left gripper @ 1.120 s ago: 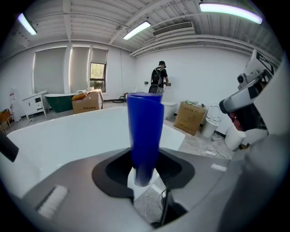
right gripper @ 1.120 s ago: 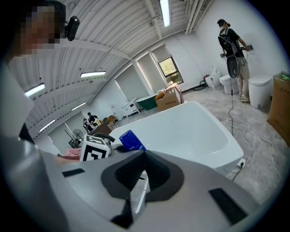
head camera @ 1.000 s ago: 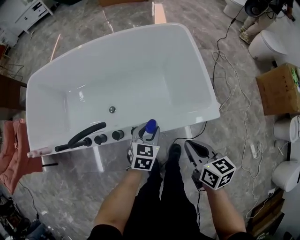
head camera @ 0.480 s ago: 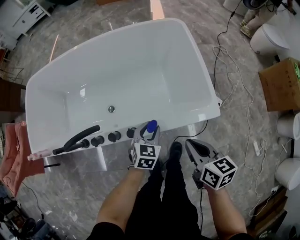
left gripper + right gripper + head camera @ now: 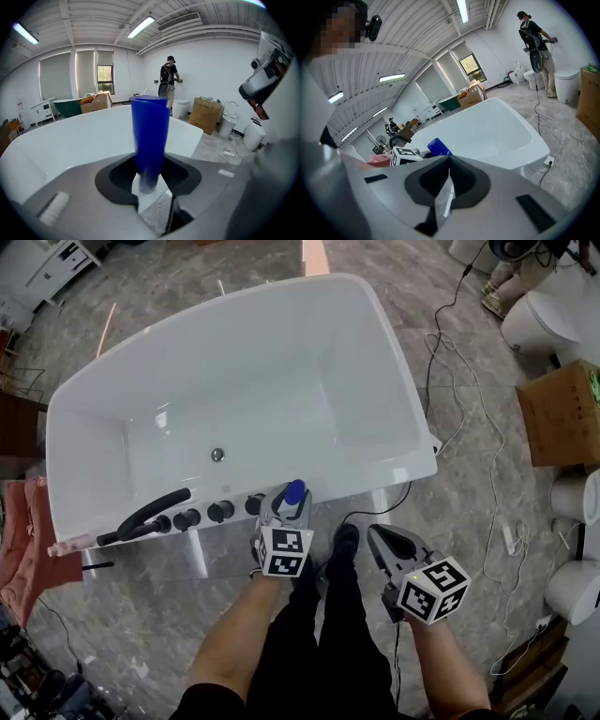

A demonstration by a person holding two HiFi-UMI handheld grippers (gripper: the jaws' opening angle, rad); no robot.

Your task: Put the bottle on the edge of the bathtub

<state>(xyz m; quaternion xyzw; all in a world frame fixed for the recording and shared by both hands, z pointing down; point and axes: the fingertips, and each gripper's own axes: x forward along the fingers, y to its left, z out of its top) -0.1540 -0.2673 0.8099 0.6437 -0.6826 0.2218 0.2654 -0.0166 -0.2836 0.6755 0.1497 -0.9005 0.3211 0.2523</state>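
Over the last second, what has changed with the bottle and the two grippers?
Almost nothing. The left gripper stays shut on the bottle, held at the bathtub's near rim beside the knobs; the bottle has not been let go. The right gripper stays shut and empty, low and short of the tub. Only the head view drifted a little.
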